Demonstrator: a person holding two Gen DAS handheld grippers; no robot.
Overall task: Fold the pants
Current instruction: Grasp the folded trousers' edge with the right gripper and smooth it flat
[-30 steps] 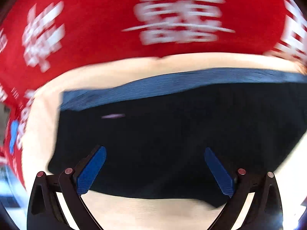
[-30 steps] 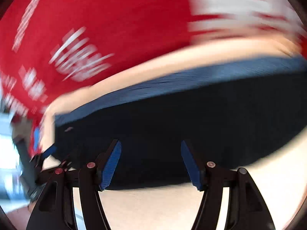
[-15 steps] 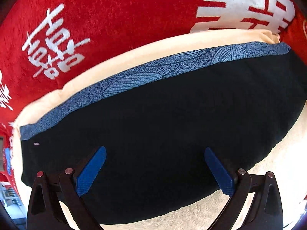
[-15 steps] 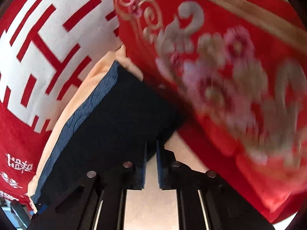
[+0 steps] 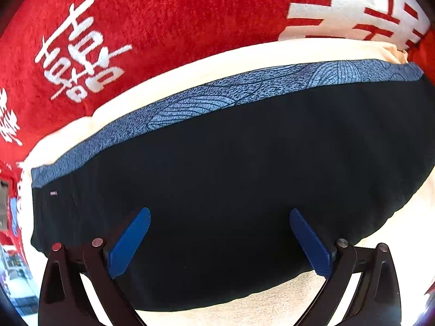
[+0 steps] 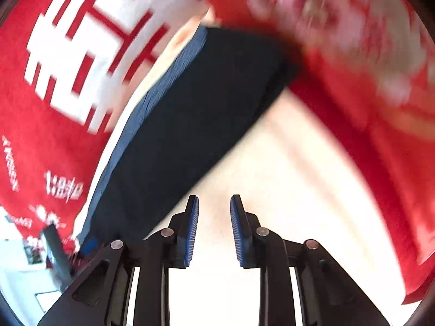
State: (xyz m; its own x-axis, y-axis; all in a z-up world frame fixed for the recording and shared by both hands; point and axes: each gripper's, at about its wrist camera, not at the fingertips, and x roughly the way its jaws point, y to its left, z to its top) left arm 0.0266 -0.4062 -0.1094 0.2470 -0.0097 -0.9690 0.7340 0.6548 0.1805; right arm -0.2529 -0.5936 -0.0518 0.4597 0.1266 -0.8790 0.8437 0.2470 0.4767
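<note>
Pants (image 5: 231, 190), dark with a patterned blue waistband (image 5: 217, 100), lie folded flat on the cream cloth (image 5: 285, 301), their waistband along its far edge next to the red blanket (image 5: 163, 27). My left claw (image 5: 220, 241) hangs wide over them, gripping nothing. My right claw (image 6: 214, 231) stands narrowly parted and empty over bare cream cloth beside the pants' end.

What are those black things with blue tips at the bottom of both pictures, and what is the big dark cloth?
Those are claws that a person holds, one in each hand. Each claw carries a small camera that looks out along its two fingers, so one picture comes from the left claw and the other from the right claw. The dark cloth is a pair of pants with a patterned blue waistband, lying flat on a cream cloth. Behind is a red blanket with white writing. Both claws are open and hold nothing.
</note>
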